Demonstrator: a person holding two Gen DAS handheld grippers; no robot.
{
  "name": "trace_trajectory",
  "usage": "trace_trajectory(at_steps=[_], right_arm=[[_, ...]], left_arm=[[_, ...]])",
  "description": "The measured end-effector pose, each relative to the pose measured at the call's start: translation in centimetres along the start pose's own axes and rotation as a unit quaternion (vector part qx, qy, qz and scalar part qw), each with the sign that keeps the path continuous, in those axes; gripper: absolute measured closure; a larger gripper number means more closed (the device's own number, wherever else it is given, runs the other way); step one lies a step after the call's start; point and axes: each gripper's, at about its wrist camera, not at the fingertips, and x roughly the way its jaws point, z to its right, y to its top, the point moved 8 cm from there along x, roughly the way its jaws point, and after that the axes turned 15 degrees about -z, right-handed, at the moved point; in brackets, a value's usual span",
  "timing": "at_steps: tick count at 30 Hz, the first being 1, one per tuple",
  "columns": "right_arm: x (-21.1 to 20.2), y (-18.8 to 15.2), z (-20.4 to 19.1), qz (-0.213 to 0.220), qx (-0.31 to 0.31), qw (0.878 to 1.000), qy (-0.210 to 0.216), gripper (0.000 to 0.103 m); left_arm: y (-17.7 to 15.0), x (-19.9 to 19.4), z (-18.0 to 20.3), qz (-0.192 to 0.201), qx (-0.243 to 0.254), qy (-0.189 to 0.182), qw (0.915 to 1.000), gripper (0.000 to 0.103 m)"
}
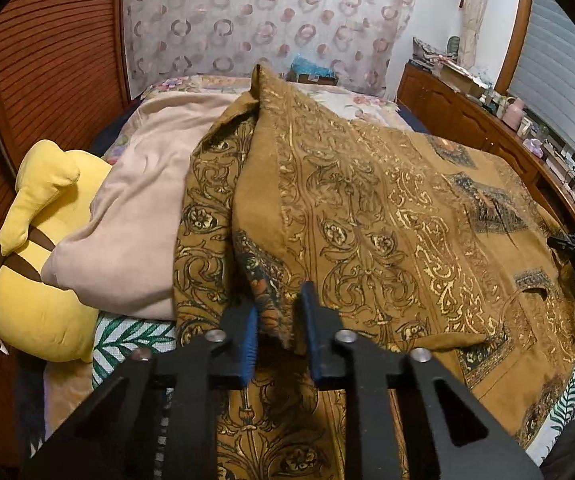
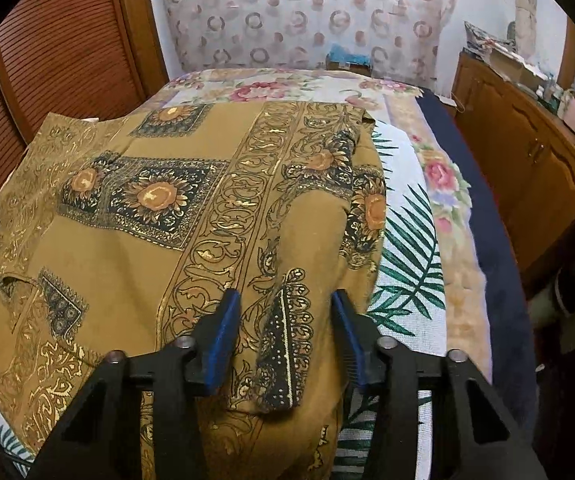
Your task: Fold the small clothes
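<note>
Mustard patterned garment (image 2: 135, 216) spread across the bed (image 2: 415, 280), partly over a beige blanket (image 1: 139, 216) beside a yellow plush toy (image 1: 39, 264). Left hand-held gripper (image 1: 279, 320) nearly closed, blue pads pinching a raised fold of the cloth. Right hand-held gripper (image 2: 287, 320) partly open, straddling the garment's near edge, pads not pressing it.

Readable text: none for you to read in either wrist view.
Labels, brands, numbers: none legible; items on the far cabinet (image 1: 487, 120) are too small.
</note>
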Motion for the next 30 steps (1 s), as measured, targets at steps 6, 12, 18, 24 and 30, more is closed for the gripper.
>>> trace_trajectory(at_steps=[6, 12, 18, 24, 30], right_arm=[[-1.0, -0.4, -0.1, 0.020, -0.006, 1.000, 0.002, 0.094], [-2.8, -0.7, -0.4, 0.055, -0.011, 0.998, -0.001, 0.097], [-3.8, -1.3, -0.6, 0.070, -0.015, 0.997, -0.010, 0.097], [-5.0, -1.2, -0.5, 0.088, -0.006, 0.996, -0.014, 0.097], [-6.0, -1.8, -0.9, 0.107, -0.007, 0.994, 0.000, 0.098]], left_arm=[[0.4, -1.2, 0.4, 0.020, -0.005, 0.000, 0.9998, 0.095], [0.4, -3.1, 1.2, 0.045, -0.003, -0.004, 0.9990, 0.096], [0.1, -5.0, 1.4, 0.067, -0.006, -0.011, 0.9977, 0.098], [-0.4, -6.3, 1.6, 0.084, -0.006, -0.018, 0.9963, 0.098], [-1.0, -7.5, 2.0, 0.100, 0.000, -0.016, 0.9948, 0.099]])
